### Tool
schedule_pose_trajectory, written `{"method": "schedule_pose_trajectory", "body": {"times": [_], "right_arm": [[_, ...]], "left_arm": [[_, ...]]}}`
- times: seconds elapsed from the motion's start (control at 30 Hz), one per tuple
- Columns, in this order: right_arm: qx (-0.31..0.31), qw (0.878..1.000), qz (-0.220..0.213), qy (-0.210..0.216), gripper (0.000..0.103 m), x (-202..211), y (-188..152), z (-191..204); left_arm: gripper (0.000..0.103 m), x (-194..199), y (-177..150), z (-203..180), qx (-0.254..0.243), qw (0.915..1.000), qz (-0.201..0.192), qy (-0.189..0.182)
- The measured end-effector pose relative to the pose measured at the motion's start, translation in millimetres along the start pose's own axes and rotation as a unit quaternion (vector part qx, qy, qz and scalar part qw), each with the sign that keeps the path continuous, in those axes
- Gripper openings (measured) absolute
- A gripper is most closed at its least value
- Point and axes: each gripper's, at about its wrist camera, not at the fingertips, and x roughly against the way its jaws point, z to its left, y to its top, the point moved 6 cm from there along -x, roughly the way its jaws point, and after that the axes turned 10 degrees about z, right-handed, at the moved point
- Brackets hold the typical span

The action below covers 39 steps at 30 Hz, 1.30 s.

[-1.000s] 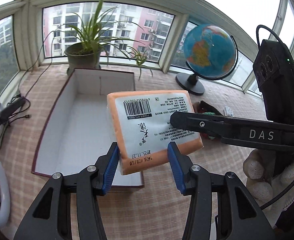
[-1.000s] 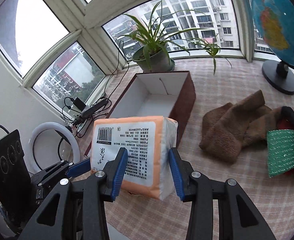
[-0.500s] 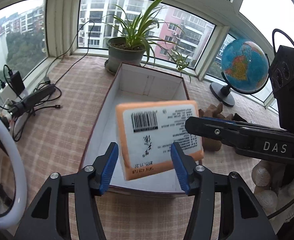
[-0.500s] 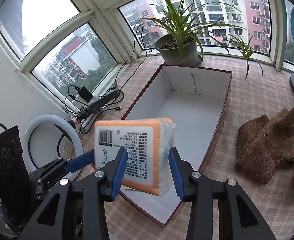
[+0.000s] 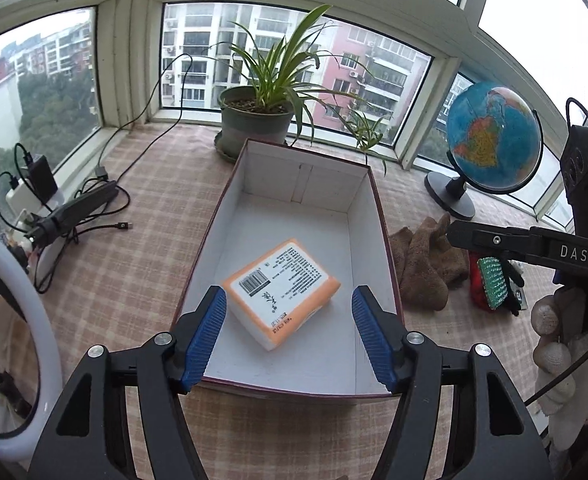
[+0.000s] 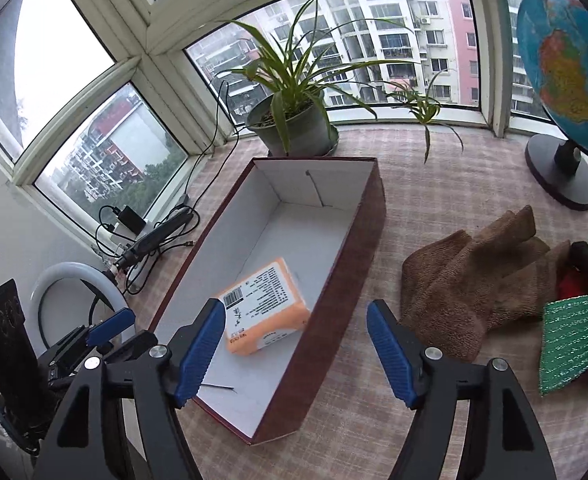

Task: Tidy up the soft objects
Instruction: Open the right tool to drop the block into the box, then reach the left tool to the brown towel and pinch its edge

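Observation:
An orange and white tissue pack point(image 5: 282, 292) point(image 6: 262, 312) lies flat on the floor of the open maroon box point(image 5: 382, 240) point(image 6: 346, 280), label up, free of both grippers. My left gripper point(image 5: 288, 294) hovers over the box's near end, its jaws opening, with the pack below them and apart from the pads. My right gripper point(image 6: 294, 306) hangs above the box's right wall, its jaws opening too, gripping nothing. A brown cloth point(image 5: 426, 268) point(image 6: 474, 280) and a green scouring pad point(image 5: 492, 282) point(image 6: 570, 344) lie on the checked tablecloth to the right of the box.
A potted plant point(image 5: 258, 120) stands behind the box and a globe point(image 5: 490, 136) at the back right. A power strip with cables point(image 5: 74, 208) and a white ring light point(image 5: 14, 320) are to the left. A gloved hand point(image 5: 550, 320) holds the right gripper.
The tissue pack, held between both grippers a second ago, has dropped into the box. Both grippers' jaws have widened and swung over the box.

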Motion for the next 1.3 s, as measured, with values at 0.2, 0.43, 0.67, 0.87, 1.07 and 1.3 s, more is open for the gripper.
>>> {"method": "schedule_pose_trajectory", "body": {"times": [0.2, 0.43, 0.67, 0.87, 1.07, 1.3], "right_arm": [[-0.013, 1.0, -0.01, -0.01, 0.072, 26.4, 4.7, -47.3], [-0.052, 0.998, -0.007, -0.018, 0.072, 45.3, 14.8, -113.3], [-0.069, 0.997, 0.021, -0.037, 0.072, 43.8, 33.7, -165.5], [-0.087, 0.994, 0.053, -0.043, 0.072, 21.3, 50.4, -191.9], [-0.092, 0.99, 0.091, -0.056, 0.072, -21.1, 58.2, -197.5], [-0.114, 0.981, 0.135, -0.076, 0.072, -71.2, 66.5, -205.4]], "left_arm": [[0.065, -0.9, 3.1, -28.0, 0.002, 0.9999, 0.001, -0.013], [0.078, -17.1, 0.9, -84.5, -0.027, 0.9987, 0.017, -0.039], [0.078, -45.7, 2.4, -153.4, -0.071, 0.9953, 0.034, -0.057], [0.078, -87.7, 9.4, -180.3, -0.078, 0.9939, 0.057, -0.053], [0.078, -130.2, 12.3, -181.1, -0.057, 0.9941, 0.084, -0.037], [0.078, -156.0, 19.3, -179.4, -0.053, 0.9941, 0.093, -0.017]]}}
